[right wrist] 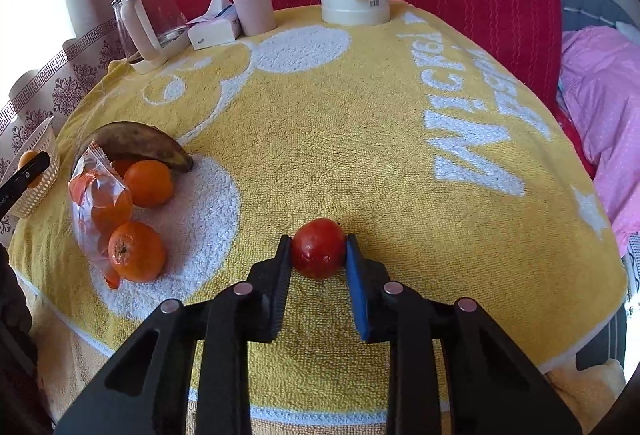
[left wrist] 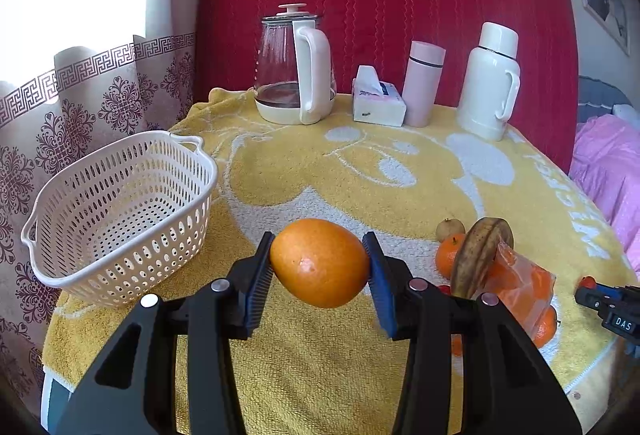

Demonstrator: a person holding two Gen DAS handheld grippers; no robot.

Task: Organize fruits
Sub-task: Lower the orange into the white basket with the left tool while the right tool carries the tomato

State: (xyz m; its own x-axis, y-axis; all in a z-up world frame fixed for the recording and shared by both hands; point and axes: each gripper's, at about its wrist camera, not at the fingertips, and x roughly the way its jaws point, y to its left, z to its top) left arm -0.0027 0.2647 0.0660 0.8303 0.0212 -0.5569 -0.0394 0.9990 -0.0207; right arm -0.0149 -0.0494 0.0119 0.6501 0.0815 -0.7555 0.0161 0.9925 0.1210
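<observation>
My left gripper (left wrist: 319, 259) is shut on a large orange (left wrist: 319, 262), held above the yellow towel. A white slotted basket (left wrist: 120, 211) stands to its left with nothing in it. My right gripper (right wrist: 318, 253) is shut on a small red fruit (right wrist: 318, 253) at towel level. On the towel lie a brown, overripe banana (right wrist: 136, 145), two loose tangerines (right wrist: 149, 182) (right wrist: 137, 251) and a clear bag of orange fruit (right wrist: 98, 207). In the left wrist view the banana (left wrist: 480, 255) stands right of the orange, with a small brownish fruit (left wrist: 450, 229) behind it.
At the back of the table stand a glass kettle (left wrist: 294, 71), a tissue pack (left wrist: 378, 103), a pink bottle (left wrist: 422, 83) and a white thermos (left wrist: 490, 83). A red padded wall is behind, a curtain on the left, pink bedding (right wrist: 600, 87) on the right.
</observation>
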